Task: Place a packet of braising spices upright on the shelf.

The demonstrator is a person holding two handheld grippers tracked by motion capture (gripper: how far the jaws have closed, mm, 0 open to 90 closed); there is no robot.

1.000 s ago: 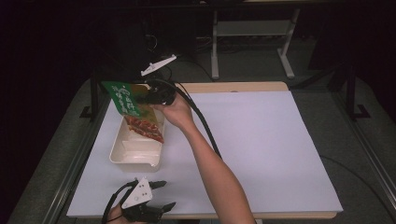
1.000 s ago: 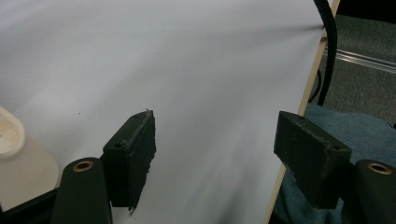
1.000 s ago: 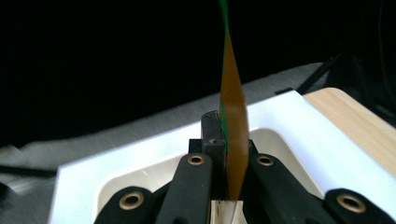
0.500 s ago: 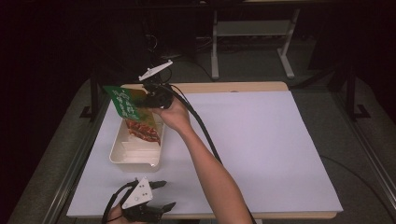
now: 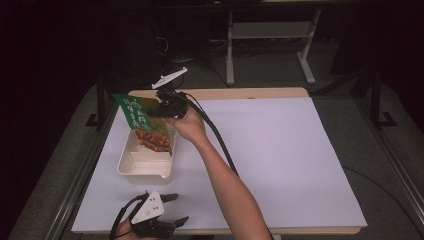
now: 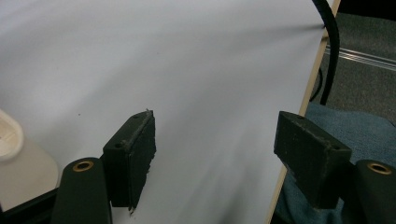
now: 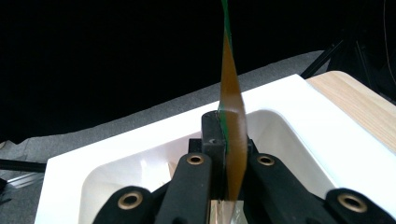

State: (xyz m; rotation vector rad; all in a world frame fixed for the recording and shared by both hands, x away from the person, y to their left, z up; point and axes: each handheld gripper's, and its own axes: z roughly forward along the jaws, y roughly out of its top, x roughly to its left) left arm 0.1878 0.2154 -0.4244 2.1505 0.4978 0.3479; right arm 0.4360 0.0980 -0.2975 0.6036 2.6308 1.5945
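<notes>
Since the earlier frame, right gripper has lifted the green packet higher above the white tray near the table's left edge, jaws clamped on it. Left gripper idles wide at the front edge, presumably waiting.

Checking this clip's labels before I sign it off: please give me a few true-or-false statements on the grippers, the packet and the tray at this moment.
1. The right gripper is shut on the green packet. True.
2. The packet lies flat on the white sheet. False: it is held up over the white tray.
3. The left gripper holds the tray. False: its jaws stand open and apart, over bare sheet.
4. The tray sits on the sheet's left part in the high view. True.
</notes>
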